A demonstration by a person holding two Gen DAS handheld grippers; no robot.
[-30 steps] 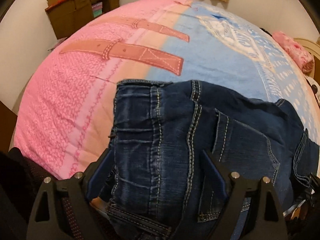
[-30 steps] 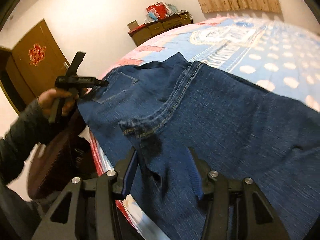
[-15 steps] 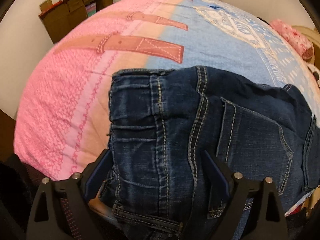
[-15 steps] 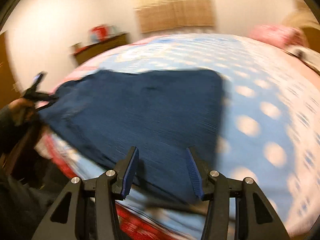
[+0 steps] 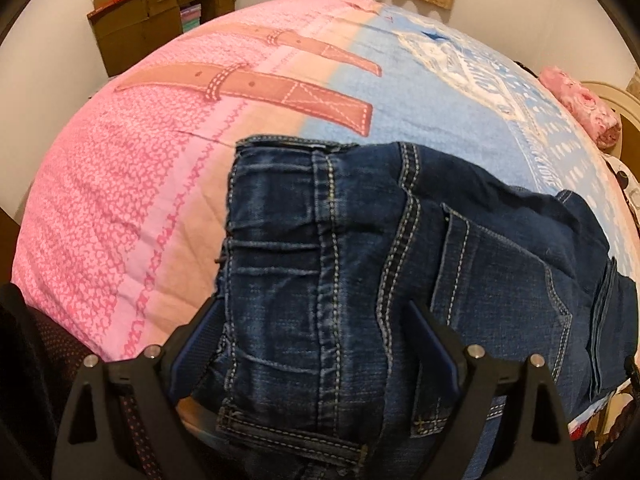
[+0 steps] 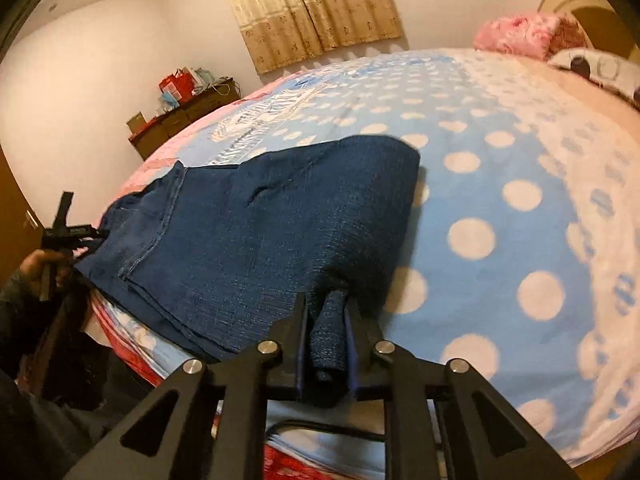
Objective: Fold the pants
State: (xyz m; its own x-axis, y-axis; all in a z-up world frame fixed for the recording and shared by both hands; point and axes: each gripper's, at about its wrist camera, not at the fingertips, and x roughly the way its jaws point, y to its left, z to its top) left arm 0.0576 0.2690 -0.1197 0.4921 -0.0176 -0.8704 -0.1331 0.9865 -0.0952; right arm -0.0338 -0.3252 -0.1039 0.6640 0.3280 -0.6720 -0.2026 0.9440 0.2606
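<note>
Jeans (image 5: 360, 280) lie along the near edge of the bed (image 5: 132, 208), long axis left to right, waistband end at the left, legs running right. Left gripper (image 5: 316, 344) straddles the waistband, jaws wide, pads not pressing. Over on the right, the right gripper (image 6: 325, 312) is closing on a bunched fold at the leg end, cloth squeezed between its fingers; that hand sits nearer the end to swing over

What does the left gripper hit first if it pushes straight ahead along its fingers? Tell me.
The jeans: the left gripper points down at the waistband end lying between its open fingers. The bedspread lies underneath; how far off the denim is stays unclear.
</note>
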